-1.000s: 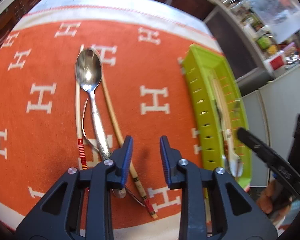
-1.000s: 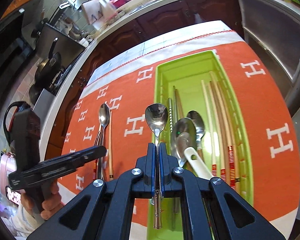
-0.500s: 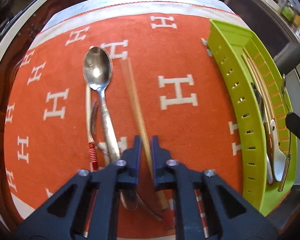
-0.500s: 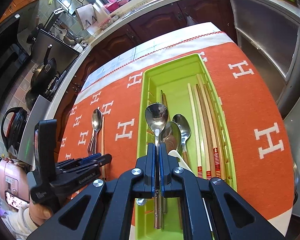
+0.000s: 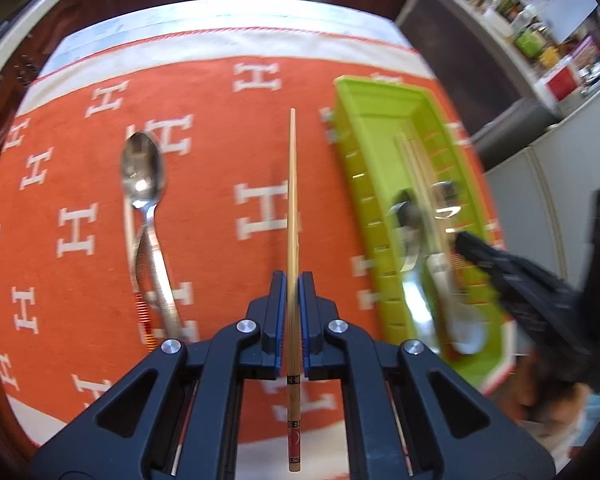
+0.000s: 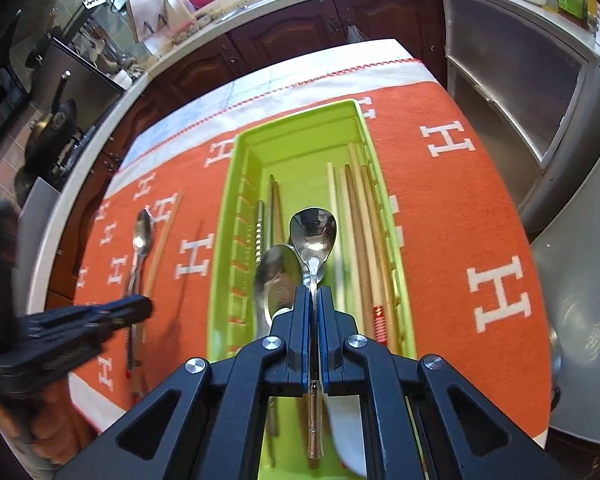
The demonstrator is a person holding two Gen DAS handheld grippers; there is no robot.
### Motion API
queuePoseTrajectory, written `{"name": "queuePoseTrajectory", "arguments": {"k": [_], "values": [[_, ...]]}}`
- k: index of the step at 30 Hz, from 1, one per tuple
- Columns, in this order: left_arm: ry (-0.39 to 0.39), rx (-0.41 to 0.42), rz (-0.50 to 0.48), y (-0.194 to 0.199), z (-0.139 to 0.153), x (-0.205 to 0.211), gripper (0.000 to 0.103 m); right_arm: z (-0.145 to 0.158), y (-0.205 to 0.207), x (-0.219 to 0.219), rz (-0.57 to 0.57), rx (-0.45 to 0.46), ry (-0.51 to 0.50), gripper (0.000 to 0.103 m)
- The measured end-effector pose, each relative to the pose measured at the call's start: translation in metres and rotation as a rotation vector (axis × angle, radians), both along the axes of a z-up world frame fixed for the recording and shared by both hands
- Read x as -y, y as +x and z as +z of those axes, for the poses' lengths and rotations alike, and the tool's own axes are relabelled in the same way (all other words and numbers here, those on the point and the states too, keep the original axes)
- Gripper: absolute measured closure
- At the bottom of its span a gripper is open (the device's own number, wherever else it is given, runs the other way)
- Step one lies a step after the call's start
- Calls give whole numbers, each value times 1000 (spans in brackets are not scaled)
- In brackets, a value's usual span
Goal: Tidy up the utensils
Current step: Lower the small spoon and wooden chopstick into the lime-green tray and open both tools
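Both jaws loaded: chopstick in L, spoon in R, tray is the drop spot.

L gripper (image 5: 293,280) jaws pinched narrow on a wooden chopstick (image 5: 292,200); its long axis runs straight out ahead of the jaws, tip fwd, decorated end trailing behind the pads. Green tray (image 5: 376,128) lies off to the right of those jaws, its length approx parallel to the stick, so the coming move looks like a sideways carry w/ no big turn. R gripper (image 6: 312,300) jaws clamped on a steel spoon (image 6: 312,232), bowl fwd, already over the tray (image 6: 228,216), so R is nearer. Another spoon (image 5: 142,168) and a chopstick under it lie left of L jaws on the orange cloth (image 5: 220,100). Tray contents in L view are motion-blurred; near end of tray is cut off by the R gripper body.
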State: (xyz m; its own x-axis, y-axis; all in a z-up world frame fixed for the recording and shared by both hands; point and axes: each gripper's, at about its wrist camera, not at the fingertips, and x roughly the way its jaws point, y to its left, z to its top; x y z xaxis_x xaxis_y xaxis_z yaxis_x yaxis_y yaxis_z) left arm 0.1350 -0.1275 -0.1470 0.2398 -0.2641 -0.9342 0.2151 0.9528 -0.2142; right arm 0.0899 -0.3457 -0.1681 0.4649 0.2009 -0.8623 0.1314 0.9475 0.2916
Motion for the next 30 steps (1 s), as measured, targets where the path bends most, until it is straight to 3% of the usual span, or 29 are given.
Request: {"name": "queuePoseTrajectory", "arguments": {"k": [3, 5, 6, 13, 21, 26, 30], "values": [[-79, -31, -13, 7, 15, 13, 99, -2, 10, 5, -4, 8, -9, 90], [-127, -57, -16, 9, 23, 24, 99, 1, 15, 9, -23, 22, -15, 67], [-141, -67, -14, 12, 25, 26, 99, 5, 15, 11, -38, 37, -14, 64], [-187, -87, 3, 30, 28, 59, 99, 25, 3, 14, -59, 80, -18, 63], [-156, -136, -9, 48, -6, 78, 99, 32, -20, 24, -111, 76, -5, 64], [-139, -104, -38, 41, -1, 69, 99, 36, -30, 23, -109, 75, -11, 64], [-81, -43, -67, 27, 12, 53, 99, 40, -31, 14, -86, 74, -12, 64]]}}
